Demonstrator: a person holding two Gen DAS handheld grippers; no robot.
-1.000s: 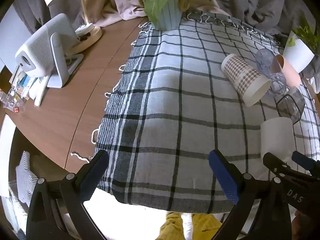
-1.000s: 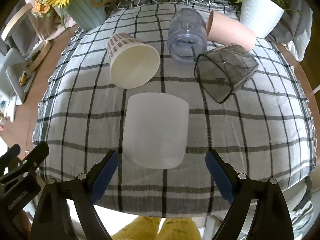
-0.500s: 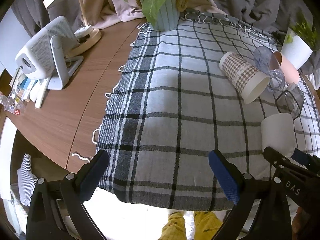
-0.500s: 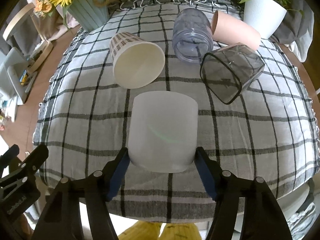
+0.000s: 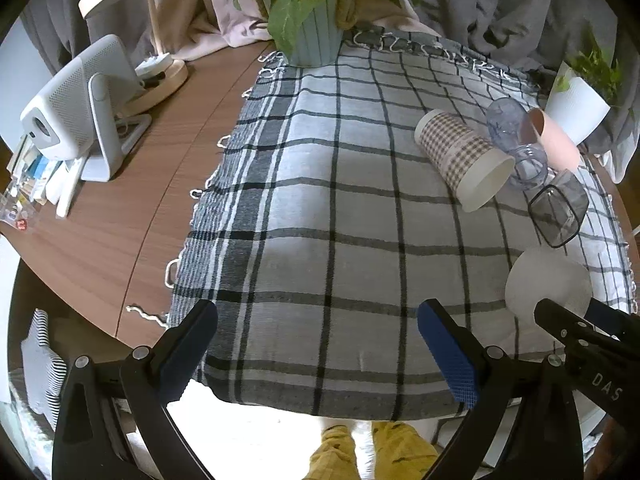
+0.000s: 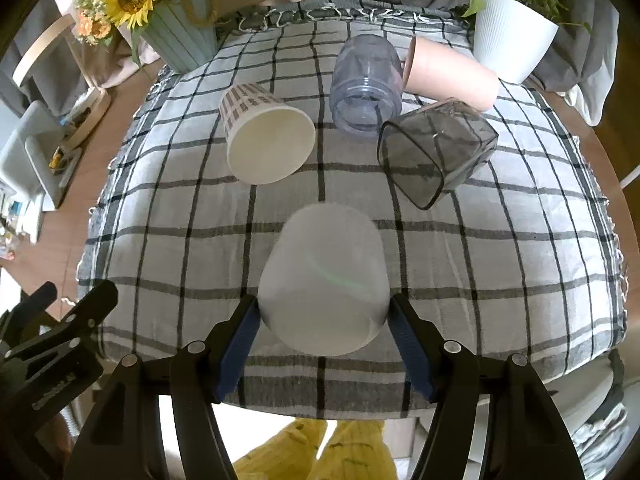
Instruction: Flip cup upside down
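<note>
A frosted white cup (image 6: 324, 276) is held between the blue pads of my right gripper (image 6: 324, 320), which is shut on its sides near the rim end; its rounded base tilts away from the camera, above the plaid cloth (image 6: 500, 260). The same cup shows in the left wrist view (image 5: 548, 284), with the right gripper's fingers (image 5: 576, 332) around it. My left gripper (image 5: 316, 344) is open and empty over the near edge of the cloth.
Lying on the cloth behind the white cup: a checked paper cup (image 6: 264, 136), a clear bluish jar (image 6: 366, 88), a pink cup (image 6: 448, 72) and a smoky square glass (image 6: 436, 152). A sunflower vase (image 6: 184, 28), white plant pot (image 6: 512, 36) and grey speaker (image 5: 76, 108) stand around.
My right gripper closed on the white cup, which was lying on the cloth, then lifted and tilted it. The left gripper stayed open and nearly still.
</note>
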